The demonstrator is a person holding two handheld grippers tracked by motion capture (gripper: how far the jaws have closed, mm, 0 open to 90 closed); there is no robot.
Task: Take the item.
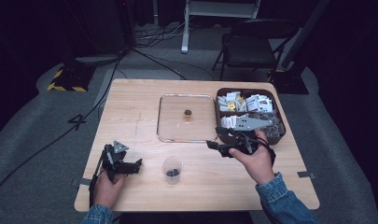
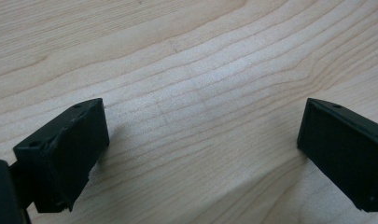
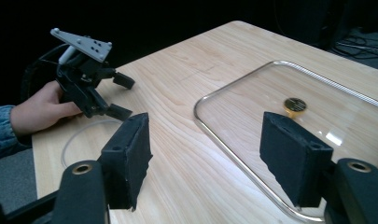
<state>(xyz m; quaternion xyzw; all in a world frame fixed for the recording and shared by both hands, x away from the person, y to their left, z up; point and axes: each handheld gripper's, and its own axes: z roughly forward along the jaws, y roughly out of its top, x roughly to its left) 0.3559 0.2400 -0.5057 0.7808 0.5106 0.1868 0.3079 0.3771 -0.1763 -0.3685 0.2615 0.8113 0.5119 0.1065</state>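
The left claw point(image 1: 139, 165) rests low on the bench point(image 1: 130, 116), jaws wide and empty. Just right stands a clear cup point(image 1: 171, 170). The right claw point(image 1: 213, 138) hovers at the glass tray's point(image 1: 177, 138) near corner, jaws apart, nothing between them.

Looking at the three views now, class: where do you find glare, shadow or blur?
High view: table lit, surroundings dark. Left gripper view: soft shadow on the wood beside the left jaw, near wood slightly blurred. Right gripper view: a small bright glint on the glass lid, its own jaws a little soft.
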